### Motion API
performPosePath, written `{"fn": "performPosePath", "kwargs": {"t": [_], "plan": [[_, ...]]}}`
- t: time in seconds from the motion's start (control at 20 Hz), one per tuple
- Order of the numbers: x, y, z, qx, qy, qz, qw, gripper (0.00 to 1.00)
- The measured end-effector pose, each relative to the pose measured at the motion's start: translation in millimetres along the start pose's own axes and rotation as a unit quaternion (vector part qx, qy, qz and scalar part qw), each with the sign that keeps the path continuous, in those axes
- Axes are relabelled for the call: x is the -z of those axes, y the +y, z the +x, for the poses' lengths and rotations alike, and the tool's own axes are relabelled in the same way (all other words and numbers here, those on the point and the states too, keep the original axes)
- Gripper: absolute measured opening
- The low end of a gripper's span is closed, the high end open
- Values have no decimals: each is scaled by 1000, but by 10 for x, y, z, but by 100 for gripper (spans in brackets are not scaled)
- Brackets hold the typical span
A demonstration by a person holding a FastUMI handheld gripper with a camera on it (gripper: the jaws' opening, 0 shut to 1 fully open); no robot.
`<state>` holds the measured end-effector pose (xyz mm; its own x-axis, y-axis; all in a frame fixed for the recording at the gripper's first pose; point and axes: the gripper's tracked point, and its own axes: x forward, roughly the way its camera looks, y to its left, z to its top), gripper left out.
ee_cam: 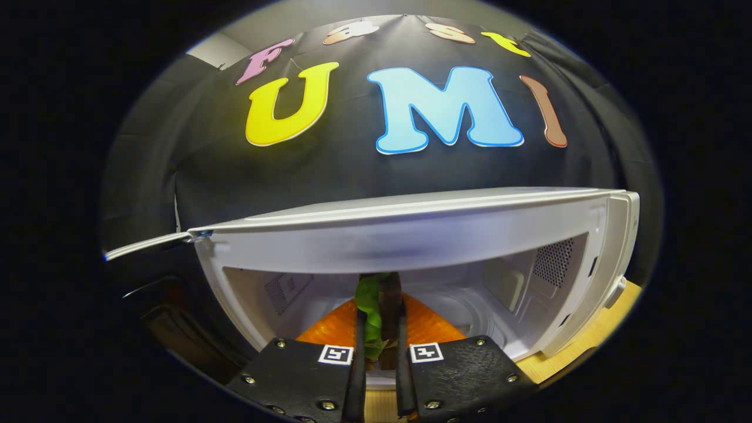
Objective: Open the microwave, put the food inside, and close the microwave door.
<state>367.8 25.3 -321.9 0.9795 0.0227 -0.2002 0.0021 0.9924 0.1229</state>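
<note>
Two fingers of the gripper stand close together, clamped on the stem of the food — a toy item with a green leafy part and a dark brown stem rising between the fingers, and an orange ribbed body spreading out to both sides just beyond them. The food sits at the mouth of the microwave, low in the open cavity.

Cavity contents: white walls with a perforated vent patch on the right wall and another on the left rear wall. The cavity ceiling hangs well above the food, with free room to both sides.

Edges: the door is swung out to the left, seen edge-on. The microwave stands on a wooden table — its right front corner lies near the table edge
</note>
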Motion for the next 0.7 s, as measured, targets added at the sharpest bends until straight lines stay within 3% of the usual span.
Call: {"fn": "performPosePath", "kwargs": {"t": [0.25,0.5,0.6,0.7], "plan": [[100,-239,266,23,5,11,1000,25],[114,-915,339,145,1,-90,985,80],[191,-939,322,131,18,-102,986,81],[249,-803,266,91,34,-92,991,81]]}}
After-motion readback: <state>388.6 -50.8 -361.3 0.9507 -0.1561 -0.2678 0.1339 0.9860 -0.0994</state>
